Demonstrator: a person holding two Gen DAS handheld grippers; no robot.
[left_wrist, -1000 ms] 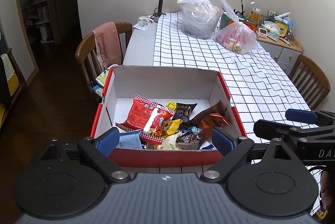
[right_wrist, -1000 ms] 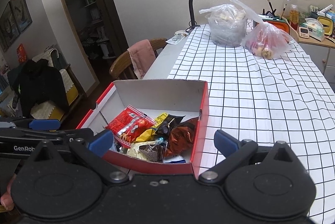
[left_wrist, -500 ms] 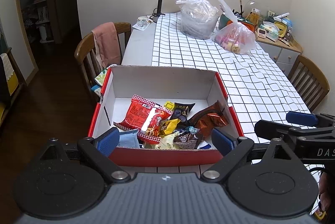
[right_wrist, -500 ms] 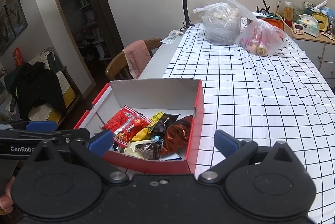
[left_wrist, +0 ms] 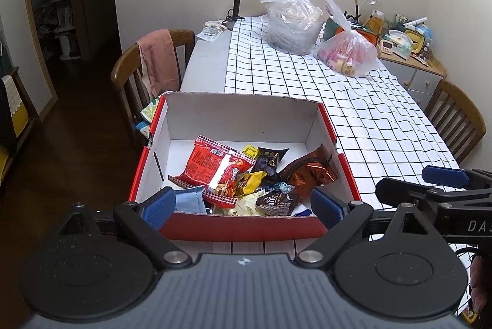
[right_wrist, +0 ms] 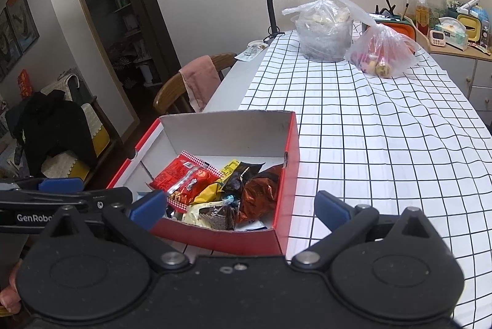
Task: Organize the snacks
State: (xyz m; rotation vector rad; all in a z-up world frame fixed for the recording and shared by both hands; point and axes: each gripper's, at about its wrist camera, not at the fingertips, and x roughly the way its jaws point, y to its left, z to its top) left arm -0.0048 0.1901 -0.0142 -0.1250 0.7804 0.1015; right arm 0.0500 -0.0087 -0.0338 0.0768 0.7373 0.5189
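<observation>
Red box (left_wrist: 243,226) at near table edge, holding from left to right: blue pack (left_wrist: 190,201), red packet (left_wrist: 212,167), yellow wrapper (left_wrist: 250,178), dark pouch (left_wrist: 270,160), brown foil bag (left_wrist: 309,174). All judged light, soft, crinkly and slippery, contents crushable; best pinched at a sealed edge or corner. Left gripper (left_wrist: 243,206) and right gripper (right_wrist: 238,206) both spread wide, holding nothing, hovering just short of box.

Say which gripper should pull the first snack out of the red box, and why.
Left, probably. The left gripper is open and centred on the red box, its fingers framing the snack pile. The right gripper, also open, points past the box's right wall toward the tablecloth.
</observation>
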